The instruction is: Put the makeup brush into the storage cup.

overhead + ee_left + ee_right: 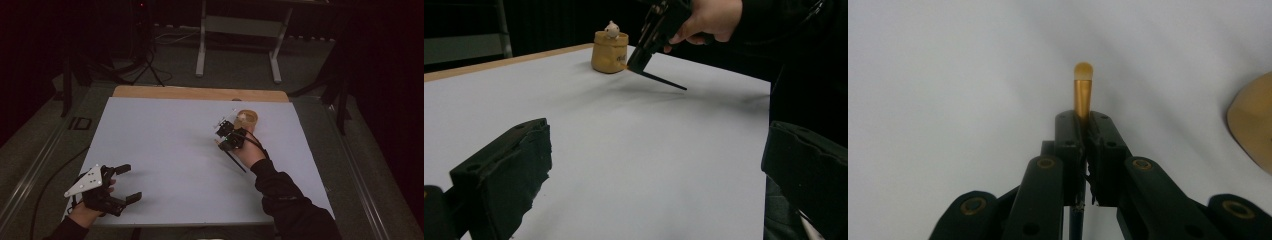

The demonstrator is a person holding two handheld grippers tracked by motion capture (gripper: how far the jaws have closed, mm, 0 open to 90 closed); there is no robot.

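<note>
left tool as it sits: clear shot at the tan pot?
Probably yes. The left tool is open, with bare table between it and the tan pot; the right tool hovers just beside the pot.

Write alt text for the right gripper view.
The right gripper is shut on a thin brush, whose gold ferrule and rounded amber tip stick out past the black jaws over a plain white table. Part of a tan pot shows at the right edge.
</note>
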